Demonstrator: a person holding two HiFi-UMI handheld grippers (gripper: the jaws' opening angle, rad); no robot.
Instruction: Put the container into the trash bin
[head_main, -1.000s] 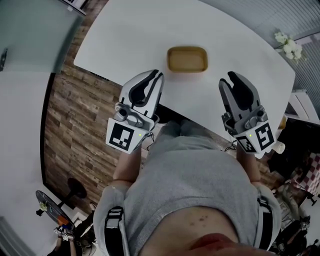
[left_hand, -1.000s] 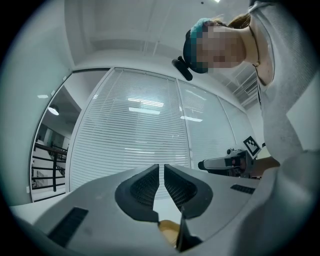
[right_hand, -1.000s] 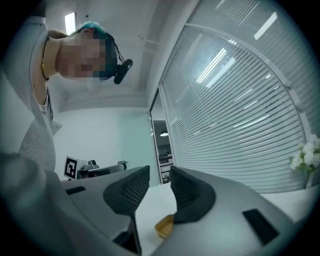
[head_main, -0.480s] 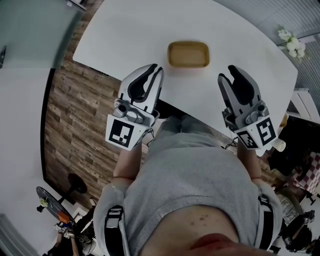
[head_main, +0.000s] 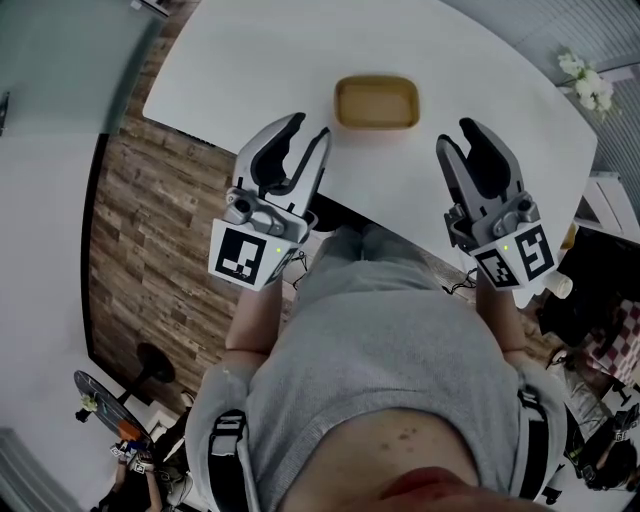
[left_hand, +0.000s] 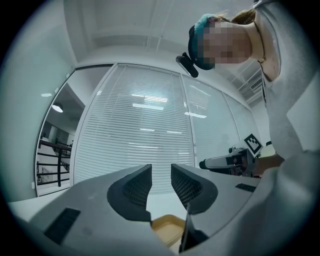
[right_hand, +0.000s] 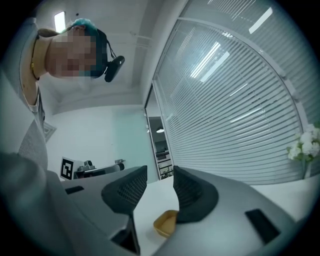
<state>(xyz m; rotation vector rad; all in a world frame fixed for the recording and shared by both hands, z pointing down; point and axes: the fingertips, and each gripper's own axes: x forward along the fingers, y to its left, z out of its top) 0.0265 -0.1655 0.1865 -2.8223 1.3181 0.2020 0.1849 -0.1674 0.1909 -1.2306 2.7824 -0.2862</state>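
Note:
A tan, shallow rectangular container (head_main: 376, 102) lies empty on the white table (head_main: 250, 60), ahead of both grippers and between them. My left gripper (head_main: 308, 127) hovers over the table's near edge, to the container's lower left; its jaws are opening with nothing between them. My right gripper (head_main: 458, 136) hangs to the container's lower right, jaws also opening and empty. In the left gripper view the container (left_hand: 167, 227) shows low beneath the gripper (left_hand: 161, 175). The right gripper view has the container (right_hand: 166, 223) below the gripper (right_hand: 160, 175). No trash bin shows in any view.
White flowers (head_main: 585, 85) stand at the table's far right corner. Wood-plank floor (head_main: 150, 230) runs along the table's left side, with a skateboard (head_main: 100, 405) lower left. Slatted glass walls (left_hand: 145, 135) rise beyond the table.
The left jaws have parted from shut. The right jaws have spread wider. Both hands stay near the table's near edge; the container has not moved on the table.

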